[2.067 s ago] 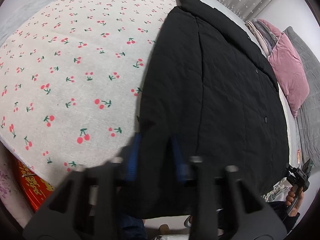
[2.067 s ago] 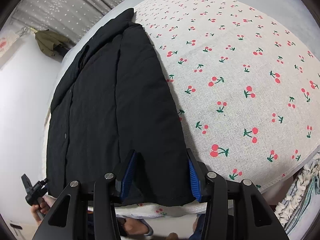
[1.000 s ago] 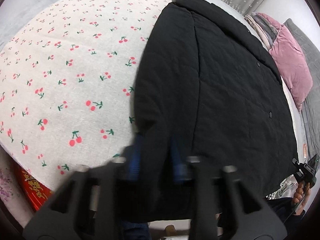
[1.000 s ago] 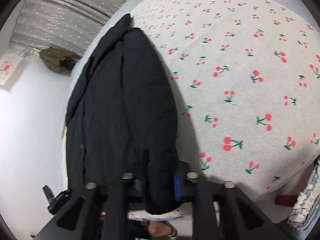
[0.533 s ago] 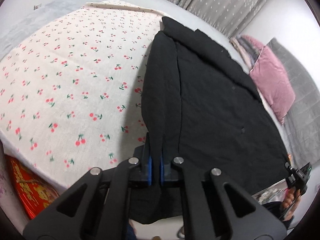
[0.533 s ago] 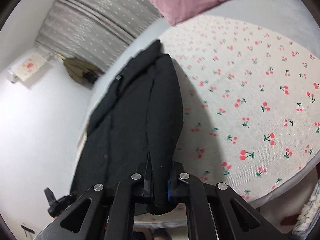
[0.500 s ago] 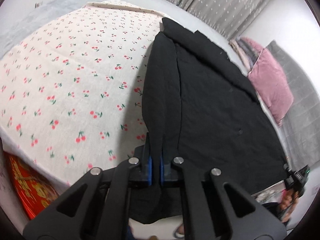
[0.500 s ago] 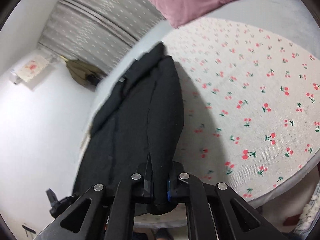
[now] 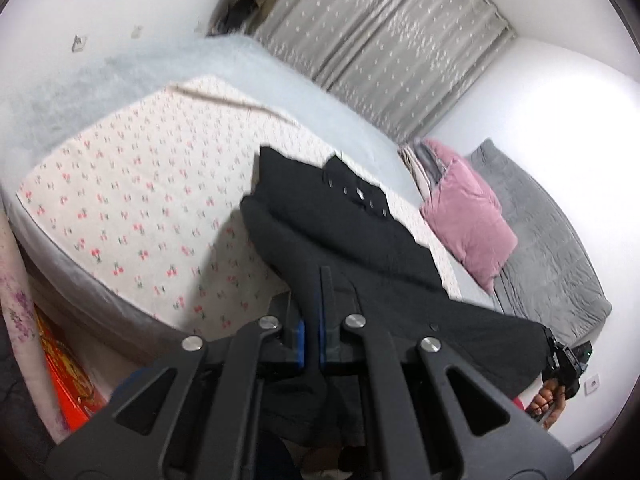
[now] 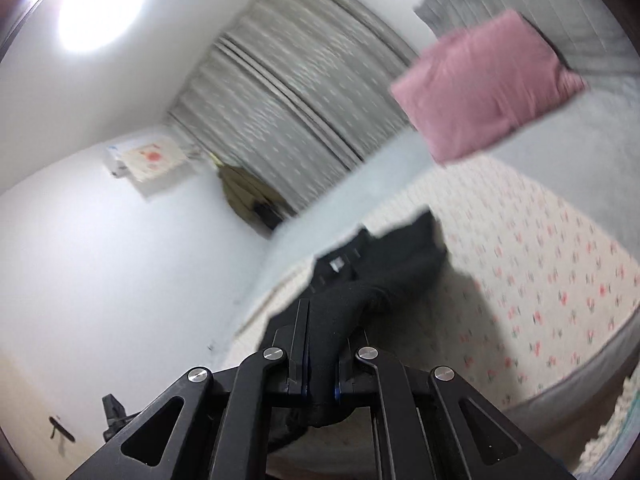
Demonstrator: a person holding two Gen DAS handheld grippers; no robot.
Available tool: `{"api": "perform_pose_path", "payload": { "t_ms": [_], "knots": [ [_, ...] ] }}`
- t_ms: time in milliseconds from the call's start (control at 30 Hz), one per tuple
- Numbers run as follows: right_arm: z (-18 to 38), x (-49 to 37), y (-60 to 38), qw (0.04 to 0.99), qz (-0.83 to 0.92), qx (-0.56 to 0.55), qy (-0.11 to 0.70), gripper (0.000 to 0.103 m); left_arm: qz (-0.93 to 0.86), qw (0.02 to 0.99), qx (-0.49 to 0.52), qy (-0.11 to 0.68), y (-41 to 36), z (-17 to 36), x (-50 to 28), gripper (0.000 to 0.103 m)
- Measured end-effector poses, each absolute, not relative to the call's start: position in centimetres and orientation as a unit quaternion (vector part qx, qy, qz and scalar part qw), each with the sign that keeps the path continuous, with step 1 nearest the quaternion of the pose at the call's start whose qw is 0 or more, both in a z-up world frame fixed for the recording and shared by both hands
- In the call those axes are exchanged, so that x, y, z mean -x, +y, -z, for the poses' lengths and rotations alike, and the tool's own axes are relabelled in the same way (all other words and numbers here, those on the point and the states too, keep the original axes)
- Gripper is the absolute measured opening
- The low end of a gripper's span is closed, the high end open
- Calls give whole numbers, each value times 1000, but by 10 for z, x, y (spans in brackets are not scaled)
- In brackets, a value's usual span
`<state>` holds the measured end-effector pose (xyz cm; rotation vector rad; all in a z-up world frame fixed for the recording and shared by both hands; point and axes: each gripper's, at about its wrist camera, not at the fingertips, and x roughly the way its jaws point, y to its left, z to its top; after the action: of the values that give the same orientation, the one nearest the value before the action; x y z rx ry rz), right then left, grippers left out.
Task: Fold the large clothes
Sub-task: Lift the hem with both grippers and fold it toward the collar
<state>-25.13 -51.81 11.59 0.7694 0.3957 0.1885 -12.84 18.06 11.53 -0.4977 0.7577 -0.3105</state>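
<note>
A red printed box [image 9: 64, 376] sits on the floor below the bed's near left corner. The cream cherry-print sheet [image 9: 132, 200] covers the bed [image 9: 280, 92], whose pale grey cover shows along the far edge. The left gripper [image 9: 311, 340] is clamped on a hem of the black quilted coat [image 9: 360, 240], its blue pads pressed tight against the cloth. The coat's near end is raised off the sheet and stretched between the two grippers, while its collar end lies on the sheet towards the far edge. The right gripper [image 10: 320, 364] is likewise closed on the coat [image 10: 384, 280], with cloth bunched between its pads. A pink velvet pillow [image 9: 466, 216] lies near the bed's right edge beside a grey blanket [image 9: 548, 252]. Grey dotted curtains [image 9: 380, 44] hang behind.
</note>
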Motion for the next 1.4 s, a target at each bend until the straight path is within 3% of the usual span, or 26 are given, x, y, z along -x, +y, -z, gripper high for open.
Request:
{"api": "perform_pose_path", "payload": {
  "t_ms": [267,433,633,700,767,833,867,900,1067,1233,1333,1367,1400],
  "knots": [
    [-52,183,-529,861,-83,-429,261,8,111,850,285,429,179,-53,68,6],
    [-61,136,-533,860,-86,-440,244,8,98,854,301,412,173,-72,23,6],
    [-81,11,-545,882,-26,-414,222,9,69,864,304,396,109,-103,-99,10],
    [-63,-38,-550,881,31,-399,252,15,72,853,328,400,101,-92,-142,32],
    [-38,-64,-558,852,89,-415,306,25,51,822,390,411,110,-67,-163,43],
    [-9,-66,-569,840,109,-438,301,35,42,803,425,414,118,-47,-167,44],
    [0,-62,-573,843,123,-432,295,56,43,802,426,417,118,-40,-170,49],
    [9,-62,-576,844,148,-417,303,70,42,807,407,427,116,-31,-174,57],
    [23,-75,-585,863,157,-340,338,70,42,796,379,469,106,-5,-189,58],
    [43,-108,-557,872,125,-249,403,67,32,825,283,489,73,-3,-198,66],
    [51,-122,-539,882,116,-198,412,50,35,826,261,498,58,7,-208,66],
    [53,-124,-534,881,114,-188,419,39,22,833,242,498,53,8,-211,65],
    [56,-128,-532,881,114,-182,421,27,11,842,216,493,46,9,-214,57]
  ]
}}
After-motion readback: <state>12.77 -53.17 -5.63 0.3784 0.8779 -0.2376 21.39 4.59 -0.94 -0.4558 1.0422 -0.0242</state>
